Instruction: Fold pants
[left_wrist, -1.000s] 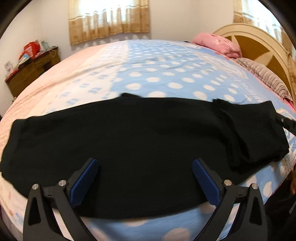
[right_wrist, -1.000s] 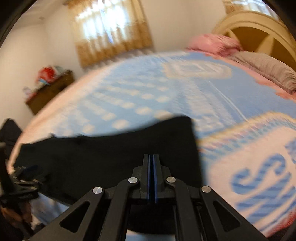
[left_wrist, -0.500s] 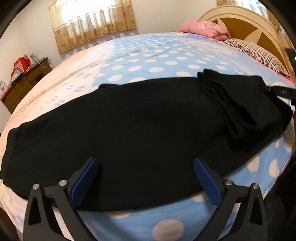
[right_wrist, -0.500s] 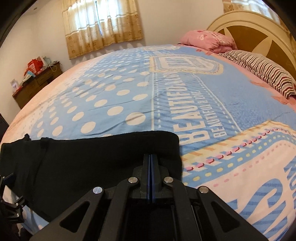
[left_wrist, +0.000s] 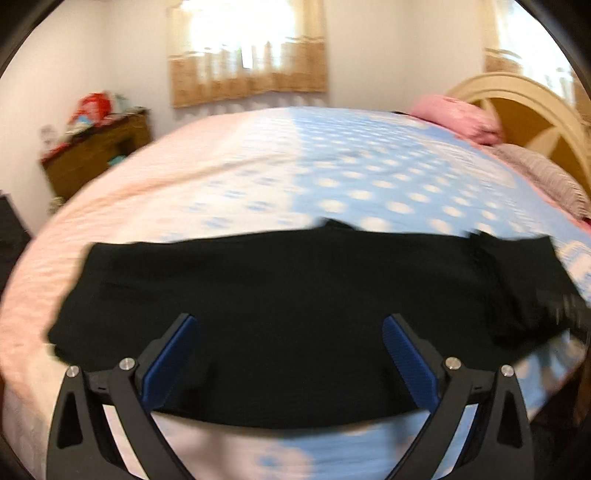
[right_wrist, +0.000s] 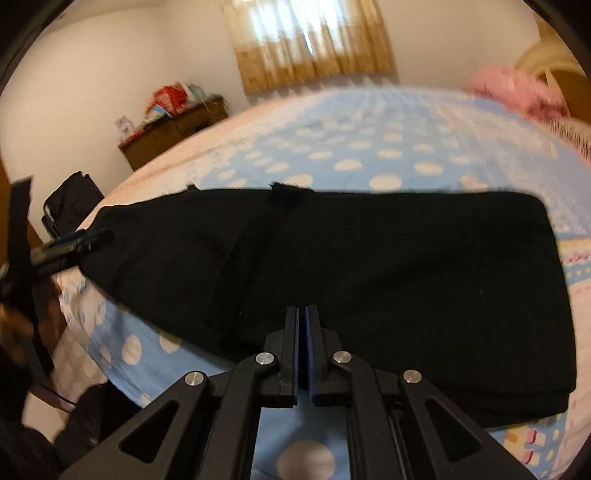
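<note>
Black pants (left_wrist: 280, 310) are seen laid lengthwise across the near edge of a bed (left_wrist: 332, 162) covered in a blue-and-pink spread with white polka dots. In the left wrist view the left tongs (left_wrist: 290, 360) are held wide apart, the blue pads (left_wrist: 168, 363) poised over the near half of the garment with nothing between them; whether the pads touch the cloth cannot be told. Toward the right end of the pants a doubled-over section of fabric is shown lying on top of the rest.

In the right wrist view the right tongs (right_wrist: 303, 350) are pressed together, the blue pads separated only by a thin slit, at the near edge of the pants (right_wrist: 369, 266); whether cloth is pinched between them cannot be told, since the tips are set against black fabric. A seam or fold line is seen running diagonally across the garment left of centre. The left tongs (right_wrist: 70, 245) appear blurred at the far left of that view, just beside the left end of the pants.

A pink pillow (left_wrist: 456, 118) and a cream headboard (left_wrist: 517, 107) are seen at the far right of the bed, a wooden dresser (left_wrist: 98, 151) with red clutter against the left wall, and tan curtains (left_wrist: 247, 55) over a bright window
</note>
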